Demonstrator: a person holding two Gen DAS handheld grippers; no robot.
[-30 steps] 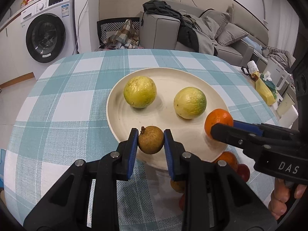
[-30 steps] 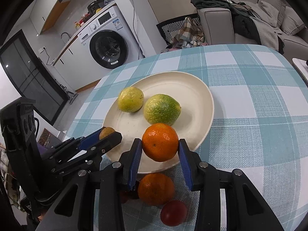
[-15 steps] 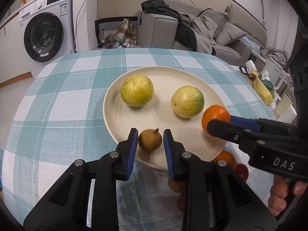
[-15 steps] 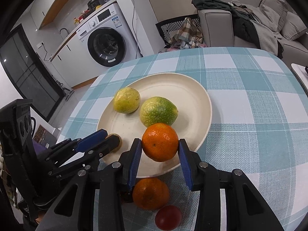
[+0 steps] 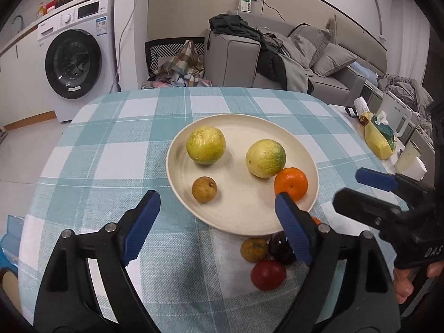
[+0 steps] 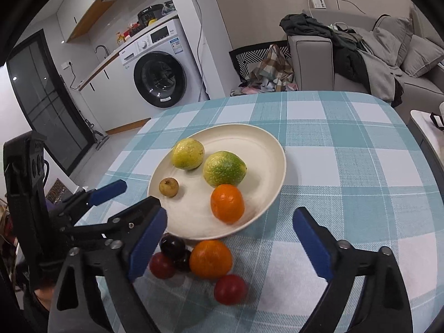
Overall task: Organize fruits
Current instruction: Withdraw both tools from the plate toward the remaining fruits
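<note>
Left wrist view: the left tool (image 5: pixel 213 219) stands spread wide with nothing between its pads; its jaws have just been opening. The small brown fruit (image 5: pixel 204 185) lies on the cream plate (image 5: pixel 241 127), just ahead of the tool and clear of it. Beyond it sit two yellow-green fruits (image 5: pixel 205 149) and, to the right, one orange (image 5: pixel 291 184). Under the tool's right finger, off the plate on the checked counter (image 5: pixel 111 152), lie four visible fruits: a dull orange one, a dark one, a red one (image 5: pixel 268 274) and a sliver of another orange.

Right wrist view: the right tool (image 6: pixel 231 238) is also spread wide and empty, its jaws having just been opening; the orange it faces rests on the plate's near rim. Just below the tool, five loose fruits wait on the counter: one orange (image 6: pixel 211 259), two red, two dark.

Judging from this, the release is done; to do it well, lift each tool straight back so no finger nudges a round fruit rolling, then take the loose ones singly.
</note>
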